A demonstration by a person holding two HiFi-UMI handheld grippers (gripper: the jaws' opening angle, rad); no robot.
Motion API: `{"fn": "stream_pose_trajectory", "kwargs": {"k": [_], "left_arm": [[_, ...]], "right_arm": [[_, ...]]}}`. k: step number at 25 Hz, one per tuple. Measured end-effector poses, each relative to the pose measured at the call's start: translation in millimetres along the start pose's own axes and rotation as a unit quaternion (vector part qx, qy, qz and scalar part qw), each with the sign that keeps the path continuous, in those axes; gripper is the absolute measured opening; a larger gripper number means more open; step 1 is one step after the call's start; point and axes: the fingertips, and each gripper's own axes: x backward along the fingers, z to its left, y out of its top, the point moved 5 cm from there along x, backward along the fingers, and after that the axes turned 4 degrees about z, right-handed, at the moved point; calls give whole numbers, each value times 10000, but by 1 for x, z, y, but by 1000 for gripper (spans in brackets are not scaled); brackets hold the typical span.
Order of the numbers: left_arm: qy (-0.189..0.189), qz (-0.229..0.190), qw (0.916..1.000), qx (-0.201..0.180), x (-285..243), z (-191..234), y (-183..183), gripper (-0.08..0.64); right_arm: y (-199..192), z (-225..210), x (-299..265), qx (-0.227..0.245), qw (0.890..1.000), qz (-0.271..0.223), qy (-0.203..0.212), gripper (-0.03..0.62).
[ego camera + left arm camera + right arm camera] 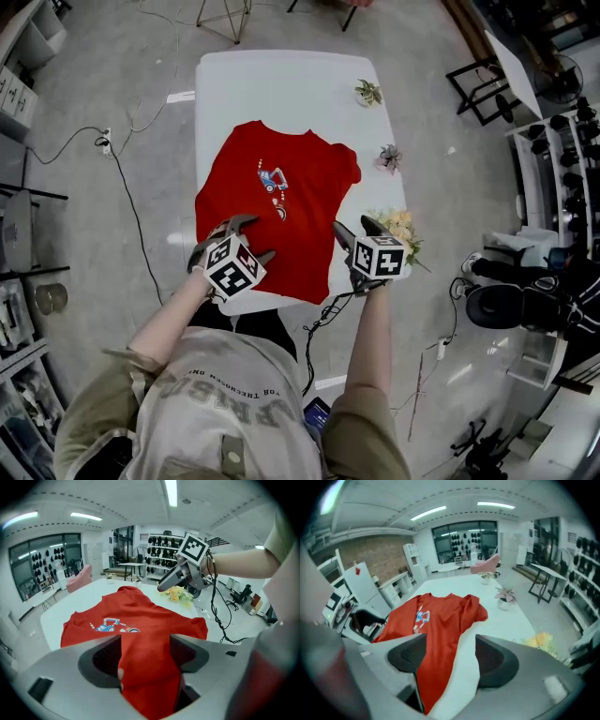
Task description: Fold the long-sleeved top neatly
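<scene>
Plainly, the gripper views show the left claw [145,645] and right claw [450,648] spread, pinching nothing, over the red top [281,211], whose whole outline shows only in the head view.

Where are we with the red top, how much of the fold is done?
Done: the top lies print-up on the table, and no sleeve sticks out, so both look tucked in, with a bunch at its far right. In hand: nothing; the left gripper and right gripper hover open over the hem. Left: probably fold the hem up to the collar and smooth it.
</scene>
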Motion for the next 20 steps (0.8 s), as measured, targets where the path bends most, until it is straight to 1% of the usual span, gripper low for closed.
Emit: {"fn": "stream_pose_trajectory", "kwargs": {"k": [2, 3, 6, 9, 11, 12, 13, 14, 15, 17, 18, 19, 20], "left_arm": [[67, 77, 9998, 145, -10, 8, 7, 308], [98, 113, 9996, 256, -15, 10, 10, 308], [193, 195, 9982, 542, -28, 14, 18, 308], [308, 286, 9968, 686, -37, 19, 22, 308], [352, 316, 9960, 760, -42, 25, 26, 307], [374, 337, 9956, 786, -45, 29, 28, 307], [398, 366, 9953, 804, -48, 35, 29, 308], [427, 393, 9950, 817, -50, 40, 29, 308], [459, 406, 9947, 829, -51, 44, 29, 308], [538, 388, 9941, 857, -46, 50, 27, 308], [589, 359, 9938, 874, -43, 53, 26, 308], [645, 318, 9933, 901, -40, 56, 25, 308], [698, 263, 9927, 945, -36, 60, 25, 308]], "right_arm": [[17, -23, -20, -512, 9986, -82, -35, 324], [24, -34, -30, -688, 9976, -69, -68, 322], [45, -59, -63, -1056, 9944, -34, 15, 317], [56, -70, -92, -1268, 9918, 18, 173, 281], [58, -74, -105, -1281, 9915, 92, 211, 211], [60, -76, -109, -1269, 9917, 87, 203, 143], [62, -78, -110, -1225, 9923, 22, 172, 59], [66, -78, -106, -1112, 9936, -109, 132, 49], [71, -74, -99, -895, 9955, -297, 105, 43], [80, -53, -71, -140, 9971, -738, 128, 41], [83, -37, -55, 326, 9950, -917, 211, 41], [83, -17, -41, 773, 9910, -1022, 389, 41], [79, 5, -30, 1163, 9856, -1027, 669, 41]]}}
